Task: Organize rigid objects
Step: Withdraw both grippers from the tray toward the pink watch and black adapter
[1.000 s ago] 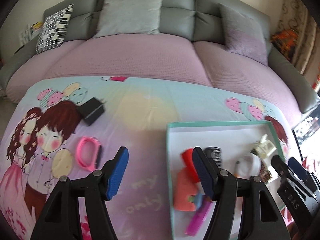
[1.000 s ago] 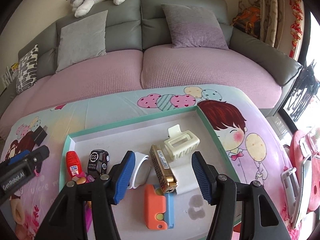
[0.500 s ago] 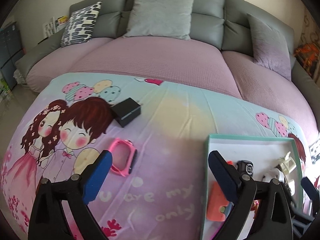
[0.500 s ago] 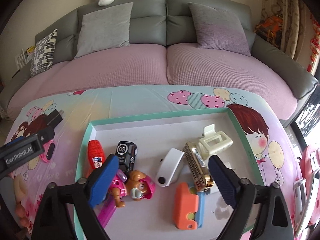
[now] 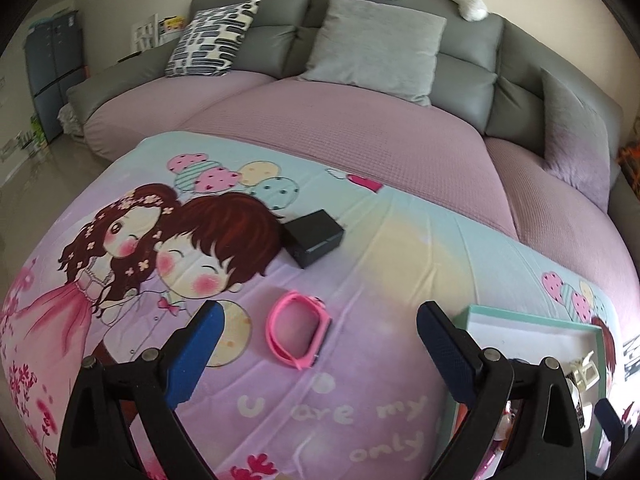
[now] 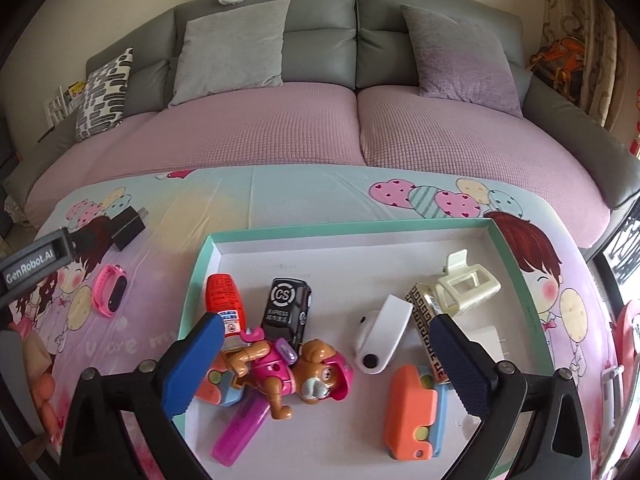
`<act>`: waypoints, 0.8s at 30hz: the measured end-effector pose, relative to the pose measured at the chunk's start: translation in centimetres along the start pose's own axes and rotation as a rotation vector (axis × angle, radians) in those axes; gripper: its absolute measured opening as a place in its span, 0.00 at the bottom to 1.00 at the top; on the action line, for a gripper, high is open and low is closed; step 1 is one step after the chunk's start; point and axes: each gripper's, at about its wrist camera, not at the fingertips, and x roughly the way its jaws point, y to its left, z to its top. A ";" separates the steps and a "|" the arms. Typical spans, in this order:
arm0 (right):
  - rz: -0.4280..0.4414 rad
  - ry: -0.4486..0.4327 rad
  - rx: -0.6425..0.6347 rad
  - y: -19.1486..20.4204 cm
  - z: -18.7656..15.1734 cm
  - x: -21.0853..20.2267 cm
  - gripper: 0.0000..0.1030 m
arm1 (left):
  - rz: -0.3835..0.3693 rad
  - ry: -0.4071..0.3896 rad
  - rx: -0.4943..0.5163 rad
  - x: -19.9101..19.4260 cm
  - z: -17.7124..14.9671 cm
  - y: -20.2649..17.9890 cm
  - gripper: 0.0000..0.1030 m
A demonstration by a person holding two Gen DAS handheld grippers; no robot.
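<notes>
Left gripper (image 5: pixel 316 354) swings from tray (image 5: pixel 520 316) toward pink watch (image 5: pixel 298 334), fingers wider; right gripper (image 6: pixel 326 360) backs off, fingers wider, toy dog (image 6: pixel 296 372) now visible.

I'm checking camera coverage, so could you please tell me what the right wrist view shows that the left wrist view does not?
Only the right wrist view shows the tray's contents clearly: red bottle, black toy car, puppy figure, hair clip.

Only the left wrist view shows the grey cabinet beside the sofa.

Both show the pink watch and black box on the cloth outside the tray, and open, empty fingers.
</notes>
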 end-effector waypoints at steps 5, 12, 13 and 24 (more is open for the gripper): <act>0.054 -0.008 -0.002 1.2 0.0 0.1 1.00 | -0.002 -0.006 -0.036 0.0 0.3 1.4 0.94; 0.080 -0.019 -0.043 3.8 -0.1 0.5 1.00 | 0.005 -0.019 -0.094 0.2 0.8 4.3 0.94; 0.090 -0.020 -0.047 4.2 -0.1 0.5 1.00 | 0.004 -0.013 -0.101 0.4 0.8 4.7 0.94; 0.193 -0.031 -0.103 8.9 -0.5 0.9 1.00 | 0.066 0.059 -0.121 2.4 0.8 9.6 0.94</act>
